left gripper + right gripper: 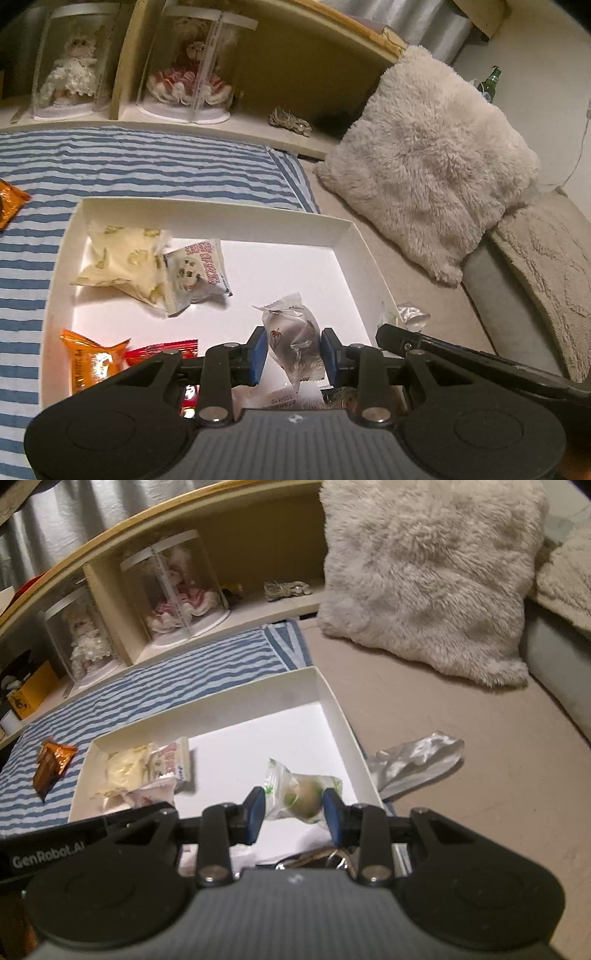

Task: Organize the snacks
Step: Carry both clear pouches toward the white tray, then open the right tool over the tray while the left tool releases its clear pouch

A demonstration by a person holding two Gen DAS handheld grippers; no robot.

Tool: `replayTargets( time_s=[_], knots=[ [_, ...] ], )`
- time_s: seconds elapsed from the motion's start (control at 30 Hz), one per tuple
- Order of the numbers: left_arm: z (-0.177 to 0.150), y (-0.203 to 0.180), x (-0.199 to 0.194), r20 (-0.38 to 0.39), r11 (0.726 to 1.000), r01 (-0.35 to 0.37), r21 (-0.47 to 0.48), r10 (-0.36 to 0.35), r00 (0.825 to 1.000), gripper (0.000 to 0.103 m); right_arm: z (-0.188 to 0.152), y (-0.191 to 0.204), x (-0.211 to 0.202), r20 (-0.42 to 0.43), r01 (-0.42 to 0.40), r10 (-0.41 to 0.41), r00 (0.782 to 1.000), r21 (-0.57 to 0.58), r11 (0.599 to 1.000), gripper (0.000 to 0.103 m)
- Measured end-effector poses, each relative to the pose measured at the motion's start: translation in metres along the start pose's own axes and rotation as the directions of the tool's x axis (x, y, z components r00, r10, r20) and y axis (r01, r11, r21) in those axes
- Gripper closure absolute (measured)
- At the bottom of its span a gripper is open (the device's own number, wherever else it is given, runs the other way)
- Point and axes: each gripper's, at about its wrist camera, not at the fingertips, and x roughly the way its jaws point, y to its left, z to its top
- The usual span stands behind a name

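The left gripper [294,355] is grasping a silver-wrapped snack [294,345] between its blue pads above the near part of the white box [207,210], while the right gripper [294,812] is clamping a clear-wrapped round green snack [303,795] over the same box, where a yellow packet [122,262] is lying at the far left corner.

Snack packets [155,269] lie in the box [207,210] on the blanket [147,162], pillow [432,158] right.

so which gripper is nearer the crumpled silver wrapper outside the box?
Right. The right gripper hovers over the white box corner beside the silver wrapper; the left gripper sits further left.
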Motion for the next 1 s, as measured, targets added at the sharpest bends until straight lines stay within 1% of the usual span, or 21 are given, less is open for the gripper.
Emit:
replayTargets(
  time_s=[0.17,0.27,0.33,0.37,0.4,0.47,0.6,0.73,0.77,0.87,0.93,1.0],
  knots=[
    [0.006,0.003,0.010,0.008,1.000,0.013,-0.011,-0.013,1.000,0.069,0.004,-0.002,0.008,0.008,-0.016,0.016,1.000,0.021,1.000,0.063],
    [0.008,0.004,0.016,-0.001,1.000,0.007,-0.004,-0.007,1.000,0.069,0.005,0.000,0.012,0.001,-0.010,0.010,1.000,0.009,1.000,0.063],
    [0.009,0.005,0.019,-0.023,1.000,0.005,0.000,-0.005,1.000,0.067,0.004,0.001,0.014,-0.007,-0.004,0.004,1.000,0.000,1.000,0.063],
    [0.008,0.006,0.020,-0.031,1.000,0.001,-0.001,-0.001,1.000,0.062,0.004,0.001,0.015,-0.013,0.000,0.000,1.000,-0.003,1.000,0.063],
    [0.008,0.007,0.021,-0.039,1.000,-0.005,-0.001,0.005,0.999,0.056,0.004,0.001,0.016,-0.017,0.004,-0.005,1.000,-0.007,1.000,0.063],
    [0.007,0.009,0.021,-0.048,1.000,-0.021,0.002,0.021,0.999,0.050,0.004,0.002,0.017,-0.027,0.020,-0.020,0.999,-0.020,1.000,0.063],
    [0.004,0.012,0.019,-0.064,0.999,-0.049,0.022,0.051,0.997,0.050,0.001,0.005,0.016,-0.042,0.046,-0.048,0.998,-0.053,0.998,0.062],
    [0.004,0.015,0.013,-0.072,0.997,-0.068,0.031,0.070,0.995,0.049,0.000,0.006,0.014,-0.051,0.049,-0.052,0.997,-0.066,0.997,0.061],
    [0.004,0.016,0.012,-0.073,0.997,-0.071,0.034,0.074,0.995,0.049,-0.001,0.007,0.013,-0.054,0.048,-0.052,0.997,-0.072,0.996,0.060],
    [0.004,0.017,0.007,-0.076,0.996,-0.082,0.042,0.085,0.993,0.046,-0.002,0.011,0.011,-0.058,0.057,-0.062,0.996,-0.099,0.994,0.053],
    [0.003,0.018,0.004,-0.076,0.995,-0.090,0.048,0.094,0.993,0.044,-0.002,0.014,0.009,-0.057,0.062,-0.069,0.996,-0.114,0.992,0.045],
    [0.003,0.019,0.001,-0.078,0.994,-0.100,0.054,0.104,0.992,0.043,-0.002,0.015,0.007,-0.060,0.059,-0.066,0.996,-0.121,0.991,0.039]
  ],
)
